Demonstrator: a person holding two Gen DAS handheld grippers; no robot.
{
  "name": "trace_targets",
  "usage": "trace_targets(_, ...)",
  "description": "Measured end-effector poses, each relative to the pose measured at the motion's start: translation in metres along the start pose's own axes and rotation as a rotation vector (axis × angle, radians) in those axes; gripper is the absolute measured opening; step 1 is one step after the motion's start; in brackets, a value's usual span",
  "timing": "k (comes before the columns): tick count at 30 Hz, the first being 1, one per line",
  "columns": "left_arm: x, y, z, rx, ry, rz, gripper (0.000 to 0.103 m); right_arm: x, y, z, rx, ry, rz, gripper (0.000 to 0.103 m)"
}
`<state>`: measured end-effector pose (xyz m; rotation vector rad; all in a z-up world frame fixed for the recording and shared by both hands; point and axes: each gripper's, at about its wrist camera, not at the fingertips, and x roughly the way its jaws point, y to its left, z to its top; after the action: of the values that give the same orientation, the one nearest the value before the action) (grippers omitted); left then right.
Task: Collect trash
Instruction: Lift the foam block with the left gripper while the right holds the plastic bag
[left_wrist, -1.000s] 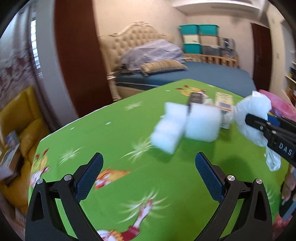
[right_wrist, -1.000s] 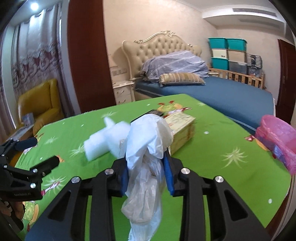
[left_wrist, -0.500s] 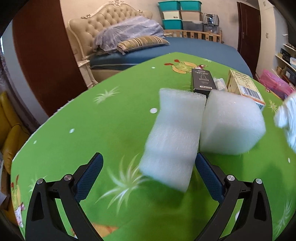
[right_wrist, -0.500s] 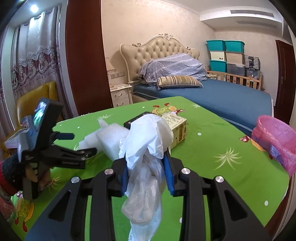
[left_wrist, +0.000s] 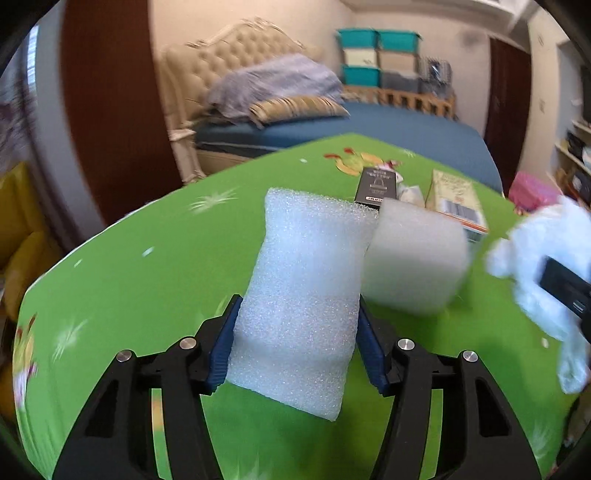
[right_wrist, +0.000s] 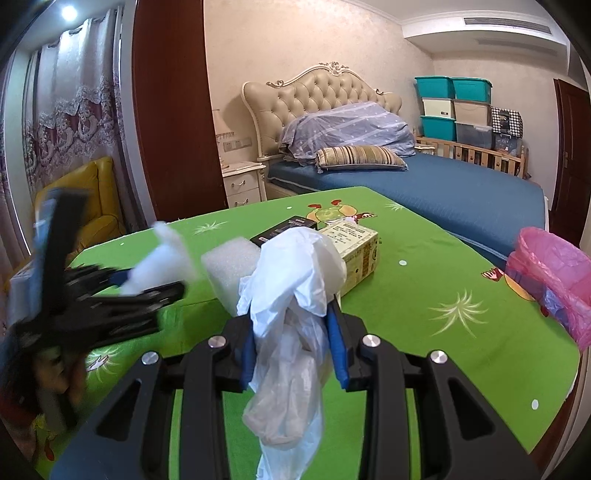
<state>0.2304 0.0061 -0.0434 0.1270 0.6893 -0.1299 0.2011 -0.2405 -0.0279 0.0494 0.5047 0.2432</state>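
Here, pebbly white foam block (left_wrist: 303, 295).

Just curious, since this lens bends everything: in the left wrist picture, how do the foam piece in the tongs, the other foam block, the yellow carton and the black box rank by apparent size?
1. Foam piece, partly because it is nearest.
2. Other foam block.
3 and 4. Yellow carton and black box look alike; the carton is partly hidden, so no ranking.

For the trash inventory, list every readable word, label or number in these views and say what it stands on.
On the black box: white lettering, too blurred to read.
On the yellow carton: dense print and a barcode, too small to read.
No text here is clear enough to quote.
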Motion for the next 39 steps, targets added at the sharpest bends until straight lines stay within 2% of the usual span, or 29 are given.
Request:
trace_targets(6,-0.050,0.011,-0.028,-0.125,-0.093,0.045,0.056,-0.003,0.008,0.000,-0.031,-0.012,-0.007,0.032)
trace_targets(9,-0.075,0.009,-0.038,-0.137,-0.158,0.089,0.056,-0.004,0.012,0.000,-0.051,-0.017,-0.014,0.032)
trace_targets(12,-0.091,0.008,-0.046,-0.154,-0.195,0.097,0.056,-0.004,0.015,-0.001,-0.066,-0.016,-0.011,0.032)
trace_targets(25,-0.115,0.008,-0.071,-0.179,-0.231,0.106,0.056,-0.015,0.045,-0.013,-0.152,-0.016,0.026,0.033)
trace_targets(39,-0.122,0.001,-0.068,-0.161,-0.246,0.105,0.056,-0.027,0.041,-0.010,-0.145,-0.039,0.035,0.033)
